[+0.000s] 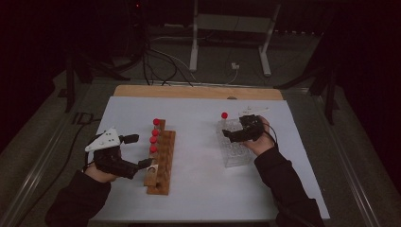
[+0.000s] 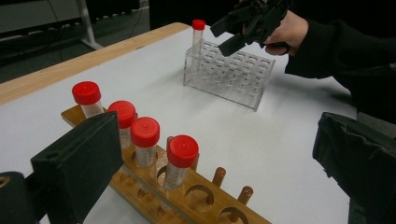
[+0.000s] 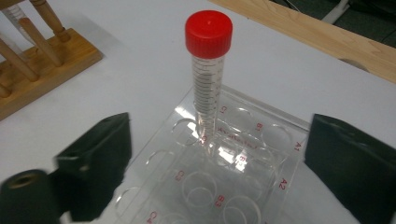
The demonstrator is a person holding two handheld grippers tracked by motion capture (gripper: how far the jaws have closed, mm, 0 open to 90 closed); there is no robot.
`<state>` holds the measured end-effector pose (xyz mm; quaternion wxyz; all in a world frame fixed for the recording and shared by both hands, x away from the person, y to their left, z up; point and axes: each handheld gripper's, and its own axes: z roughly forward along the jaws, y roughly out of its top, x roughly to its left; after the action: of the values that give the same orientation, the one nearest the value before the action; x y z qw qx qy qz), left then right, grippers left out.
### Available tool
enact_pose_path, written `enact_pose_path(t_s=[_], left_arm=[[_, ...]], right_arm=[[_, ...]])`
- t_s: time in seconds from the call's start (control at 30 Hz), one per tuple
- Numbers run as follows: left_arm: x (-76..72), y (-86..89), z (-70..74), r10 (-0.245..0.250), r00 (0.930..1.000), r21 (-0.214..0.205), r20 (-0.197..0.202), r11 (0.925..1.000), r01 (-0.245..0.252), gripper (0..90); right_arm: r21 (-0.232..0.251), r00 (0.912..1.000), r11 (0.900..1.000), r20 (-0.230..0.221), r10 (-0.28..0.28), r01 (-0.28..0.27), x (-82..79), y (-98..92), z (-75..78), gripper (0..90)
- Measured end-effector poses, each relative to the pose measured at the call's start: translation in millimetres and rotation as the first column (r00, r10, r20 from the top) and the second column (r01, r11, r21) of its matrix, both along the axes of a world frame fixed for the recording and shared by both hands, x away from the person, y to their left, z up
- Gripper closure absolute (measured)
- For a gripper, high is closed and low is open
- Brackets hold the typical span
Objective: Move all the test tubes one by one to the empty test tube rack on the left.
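Both grippers are open and empty: the right gripper (image 3: pixel 215 172) hovers over the clear rack (image 3: pixel 261 186), clear of the red-capped tube (image 3: pixel 208 79) standing upright at 12 o'clock, while the left gripper (image 2: pixel 210 172) waits by the wooden rack (image 2: pixel 196 205) to fetch another.

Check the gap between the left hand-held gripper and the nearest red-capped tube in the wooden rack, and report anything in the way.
Nothing visible blocks it. The left hand-held gripper has open jaws facing the nearest tube in the wooden rack.

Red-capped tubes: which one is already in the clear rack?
The lone red-capped tube standing upright in a corner hole of the clear rack. The other four tubes stand in the wooden rack.
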<state>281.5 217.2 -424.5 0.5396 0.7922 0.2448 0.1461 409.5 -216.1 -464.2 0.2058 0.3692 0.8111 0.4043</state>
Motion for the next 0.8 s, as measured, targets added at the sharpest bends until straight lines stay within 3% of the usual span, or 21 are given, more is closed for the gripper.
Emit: enact_pose_path(t_s=[0.13, 0.33, 0.8], left_arm=[[-0.2, -0.5, 0.0, -0.005, 1.0000, 0.001, -0.002, 1.0000, 0.005, 2.3], [0.1, -0.4, 0.0, -0.003, 1.0000, 0.000, -0.002, 1.0000, 0.003, 2.3], [0.8, -0.3, -1.0, -0.004, 1.0000, 0.006, -0.006, 1.0000, 0.004, 2.3]], right_arm=[[-0.010, 1.0000, 1.0000, 0.002, -0.003, 0.003, 4.5, 0.8, -0.8, 17.9], [-0.065, 0.9991, 0.9976, 0.033, 0.027, -0.025, 9.1, 4.2, -0.1, 38.4], [-0.059, 0.9966, 0.9948, 0.001, 0.083, -0.083, 22.8, 16.9, 0.0, 68.5]])
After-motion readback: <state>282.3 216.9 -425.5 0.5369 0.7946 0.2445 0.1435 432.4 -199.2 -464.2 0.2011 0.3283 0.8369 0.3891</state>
